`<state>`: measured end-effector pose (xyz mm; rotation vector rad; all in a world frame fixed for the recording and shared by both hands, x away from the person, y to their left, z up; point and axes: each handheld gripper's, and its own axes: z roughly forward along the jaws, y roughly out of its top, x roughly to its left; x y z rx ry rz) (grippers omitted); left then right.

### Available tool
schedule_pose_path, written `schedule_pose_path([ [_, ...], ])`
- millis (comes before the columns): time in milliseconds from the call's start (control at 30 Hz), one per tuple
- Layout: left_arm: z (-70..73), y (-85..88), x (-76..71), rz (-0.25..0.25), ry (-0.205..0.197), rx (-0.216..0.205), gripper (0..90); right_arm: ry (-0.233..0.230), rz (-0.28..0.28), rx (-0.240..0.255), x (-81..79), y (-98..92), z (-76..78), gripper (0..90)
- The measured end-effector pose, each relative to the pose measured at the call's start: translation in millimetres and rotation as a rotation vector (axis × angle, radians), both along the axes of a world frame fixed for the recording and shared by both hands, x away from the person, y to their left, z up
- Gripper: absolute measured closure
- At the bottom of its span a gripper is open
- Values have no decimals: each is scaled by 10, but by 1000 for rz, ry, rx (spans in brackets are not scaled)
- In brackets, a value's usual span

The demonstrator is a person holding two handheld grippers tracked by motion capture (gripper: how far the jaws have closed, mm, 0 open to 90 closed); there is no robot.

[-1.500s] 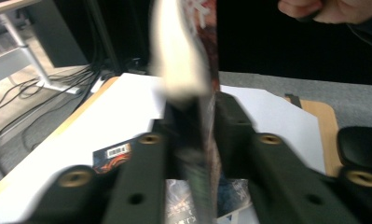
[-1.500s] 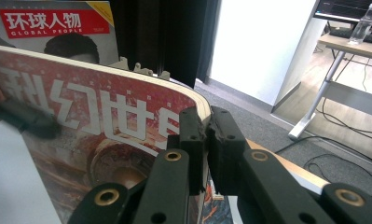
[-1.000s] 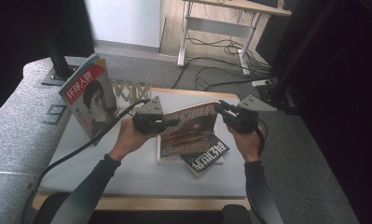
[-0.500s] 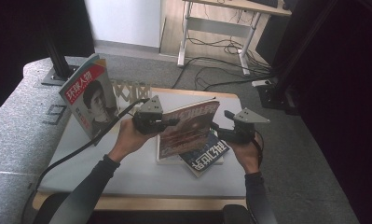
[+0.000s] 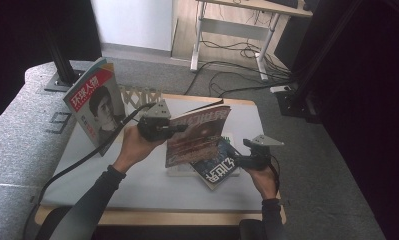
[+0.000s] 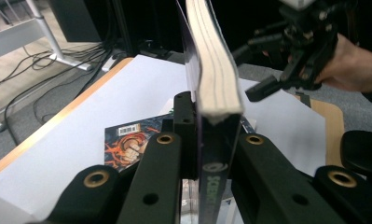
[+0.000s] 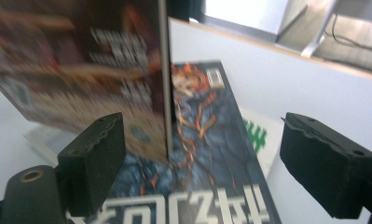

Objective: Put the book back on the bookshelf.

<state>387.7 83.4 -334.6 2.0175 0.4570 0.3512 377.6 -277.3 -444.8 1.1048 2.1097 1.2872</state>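
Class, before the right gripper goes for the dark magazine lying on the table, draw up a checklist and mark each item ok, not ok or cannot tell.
1. Left gripper shut on the raised magazine: ok.
2. Right gripper open, nothing between its pads: ok; jaws have just been opening.
3. Dark magazine lies flat ahead of right gripper: ok.
4. Raised magazine clear of right gripper's path: not ok, its edge hangs close.
5. Dark magazine free of the stack beneath: cannot tell.
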Motion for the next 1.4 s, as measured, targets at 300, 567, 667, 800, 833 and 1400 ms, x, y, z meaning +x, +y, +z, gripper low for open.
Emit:
schedule_pose_path([
  [300,62,93,26,41,36,-20,842,67,-52,-8,-64,-134,-342,115],
  [567,143,194,15,90,27,-10,843,102,-75,-31,-126,-230,-523,111],
  [667,171,242,10,108,22,-6,844,115,-77,-41,-152,-255,-572,107],
  [800,213,314,-4,141,8,10,844,129,-78,-53,-187,-272,-637,96],
  [833,225,335,-9,147,4,10,844,129,-78,-55,-195,-274,-655,94],
  [1400,369,748,-106,263,-18,-6,845,174,-93,-100,-213,-325,-835,75],
])
